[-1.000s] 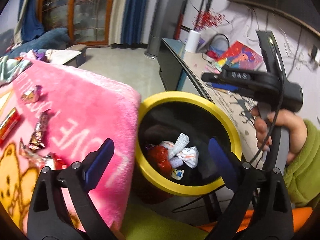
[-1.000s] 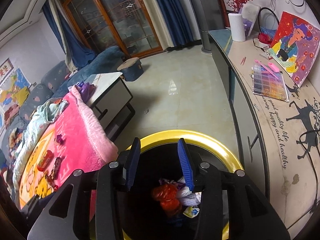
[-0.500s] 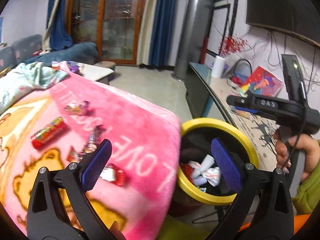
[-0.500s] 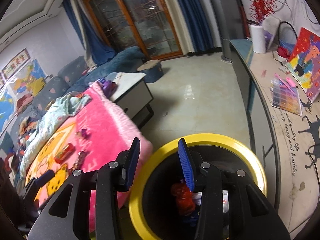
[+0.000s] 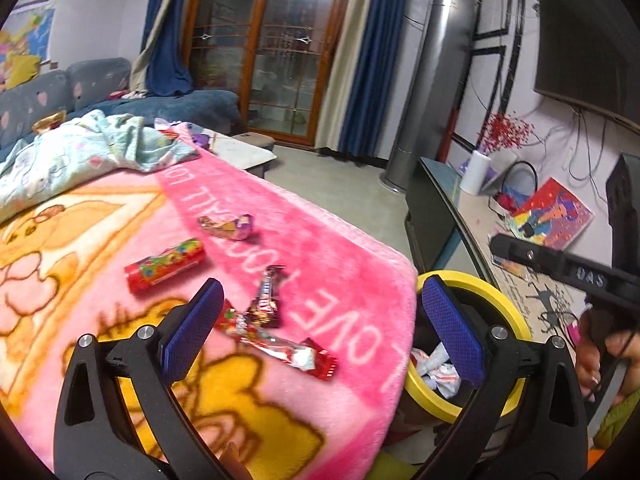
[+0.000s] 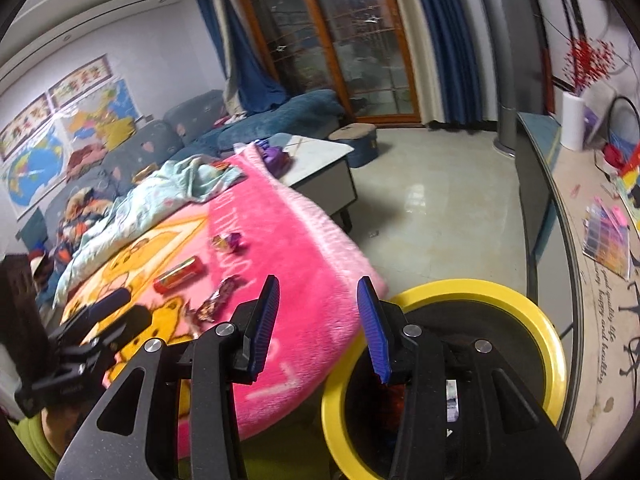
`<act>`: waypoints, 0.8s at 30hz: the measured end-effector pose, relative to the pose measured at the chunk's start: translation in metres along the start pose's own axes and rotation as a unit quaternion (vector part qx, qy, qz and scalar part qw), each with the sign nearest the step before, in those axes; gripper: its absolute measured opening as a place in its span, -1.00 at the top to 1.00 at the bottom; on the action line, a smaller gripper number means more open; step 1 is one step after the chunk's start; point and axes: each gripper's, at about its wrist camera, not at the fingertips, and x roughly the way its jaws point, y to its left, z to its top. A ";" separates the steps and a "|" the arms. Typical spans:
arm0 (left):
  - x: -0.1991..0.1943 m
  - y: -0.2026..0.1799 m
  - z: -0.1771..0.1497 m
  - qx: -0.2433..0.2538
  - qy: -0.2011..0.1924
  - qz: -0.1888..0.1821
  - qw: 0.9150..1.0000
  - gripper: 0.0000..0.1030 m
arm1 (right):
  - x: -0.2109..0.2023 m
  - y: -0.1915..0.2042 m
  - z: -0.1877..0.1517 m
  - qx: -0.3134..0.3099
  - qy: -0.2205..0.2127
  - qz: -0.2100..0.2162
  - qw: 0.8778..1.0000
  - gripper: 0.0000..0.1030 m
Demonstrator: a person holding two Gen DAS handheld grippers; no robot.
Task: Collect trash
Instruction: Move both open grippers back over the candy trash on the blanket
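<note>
Both hand-held grippers tilt downward, empty. The left hand-held gripper (image 5: 318, 328) gapes wide over the pink blanket (image 5: 328, 248); the right hand-held gripper (image 6: 318, 322) stands part-open, nothing between its pads. Both views have swung from the yellow bin (image 6: 500, 292) toward 10 o'clock, onto the wrappers (image 5: 276, 344). The bin's contents are mostly hidden.

Pink plush blanket (image 5: 328, 248), crumpled pale-blue cloth (image 5: 80, 152), blue sofa (image 6: 192, 128), wall maps (image 6: 60, 128), glass doors (image 5: 276, 52), colourful painting (image 5: 552, 220)
</note>
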 end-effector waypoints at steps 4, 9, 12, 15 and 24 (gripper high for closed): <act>-0.005 0.013 0.001 -0.013 -0.009 0.014 1.000 -0.77 | 0.003 0.014 -0.003 -0.018 0.007 0.009 1.000 0.24; -0.009 0.028 0.003 -0.030 -0.014 0.029 0.999 -0.77 | 0.009 0.028 -0.004 -0.031 0.015 0.018 0.999 0.24; -0.009 0.038 0.004 -0.040 -0.015 0.037 0.998 -0.77 | 0.014 0.037 -0.005 -0.038 0.024 0.029 0.999 0.24; -0.008 0.047 0.005 -0.048 -0.013 0.046 0.998 -0.77 | 0.020 0.049 -0.009 -0.053 0.035 0.043 0.997 0.24; -0.007 0.072 0.003 -0.072 -0.010 0.067 0.995 -0.77 | 0.038 0.083 -0.021 -0.098 0.066 0.074 0.990 0.24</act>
